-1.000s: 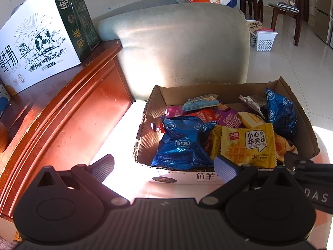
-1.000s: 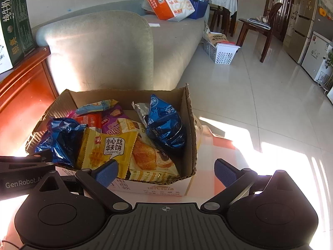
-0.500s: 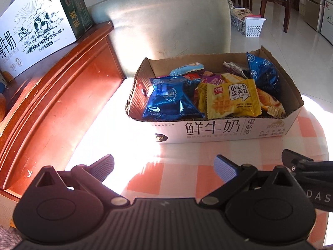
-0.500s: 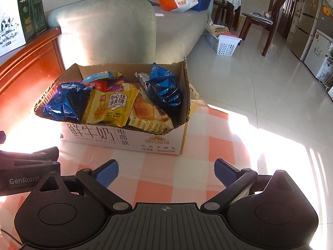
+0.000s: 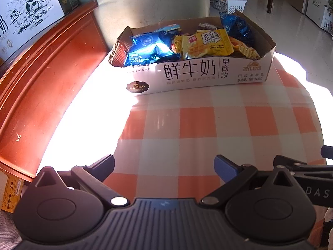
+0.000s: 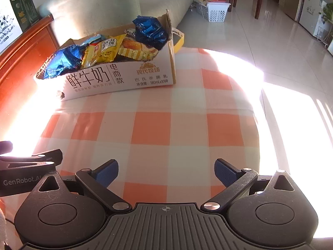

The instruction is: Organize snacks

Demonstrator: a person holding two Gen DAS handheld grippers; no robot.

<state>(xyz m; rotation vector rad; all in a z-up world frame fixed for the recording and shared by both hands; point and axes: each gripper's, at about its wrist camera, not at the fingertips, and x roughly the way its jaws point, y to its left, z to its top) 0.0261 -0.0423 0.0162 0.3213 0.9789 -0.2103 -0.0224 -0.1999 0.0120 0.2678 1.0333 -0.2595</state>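
Observation:
A shallow cardboard box (image 5: 193, 74) with Chinese lettering stands at the far side of the orange checked tablecloth (image 5: 195, 123). It holds several snack packets: a blue foil bag (image 5: 148, 49), a yellow waffle packet (image 5: 206, 43) and another blue bag (image 5: 236, 28). The box also shows in the right wrist view (image 6: 116, 79), far left. My left gripper (image 5: 164, 167) is open and empty, low over the cloth, well back from the box. My right gripper (image 6: 166, 171) is open and empty beside it.
A red-brown wooden cabinet (image 5: 47, 73) runs along the left, with a milk carton box (image 5: 27, 14) on top. A grey sofa (image 6: 100, 4) stands behind the table. A white basket (image 6: 216, 11) and chairs stand on the tiled floor at the right.
Both grippers have pulled back and lowered away from the box, which now sits farther off. Both stay open and empty.

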